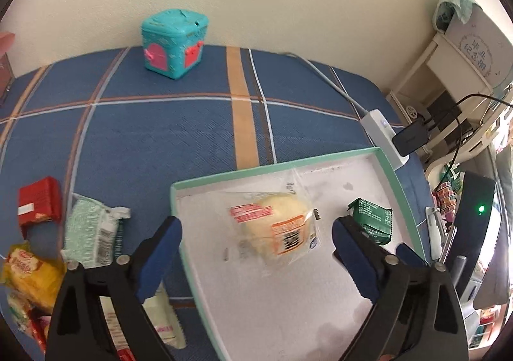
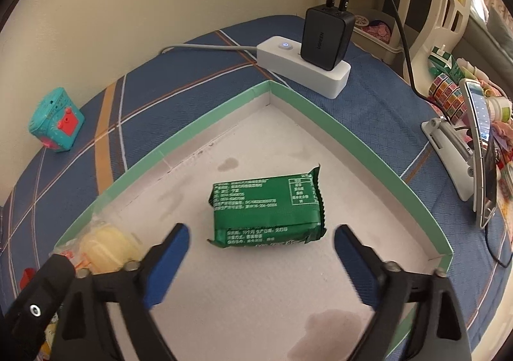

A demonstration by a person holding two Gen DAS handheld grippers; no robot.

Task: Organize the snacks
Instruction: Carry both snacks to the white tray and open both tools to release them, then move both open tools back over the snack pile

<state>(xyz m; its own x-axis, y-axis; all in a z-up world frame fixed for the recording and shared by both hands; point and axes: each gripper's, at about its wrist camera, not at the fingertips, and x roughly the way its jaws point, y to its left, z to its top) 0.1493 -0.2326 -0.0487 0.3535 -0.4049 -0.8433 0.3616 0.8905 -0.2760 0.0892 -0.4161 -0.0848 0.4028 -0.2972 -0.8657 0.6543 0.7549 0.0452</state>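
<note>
- The left wrist view showed the left tool (image 1: 256,234) with its blue pads wide apart and nothing pinched between them.
- A soft yellow bun in a clear plastic wrapper with an orange label (image 1: 278,226) lay flat in the shallow white cardboard tray with a mint-green rim (image 1: 224,177), in the gap between the pads but not touching them.
- A small green foil snack packet (image 1: 373,222) lay in the same tray, to the right of the bun and just beside the right pad.
- The tray sat on the blue checked cloth surface (image 1: 154,142).
- More snacks waited on the cloth left of the tray: a red packet (image 1: 40,201), a pale green and white packet (image 1: 93,229) and a yellow bag (image 1: 27,274).
- A teal plastic toy box with pink doors (image 1: 174,41) stood far back by the wall.
- In the right wrist view the right tool (image 2: 261,237) was wide open too and held nothing.
- The green packet lay flat in the tray, just past its pads.
- A white power strip with a black charger plugged in (image 2: 304,67) sat on the cloth behind the tray's corner.
</note>
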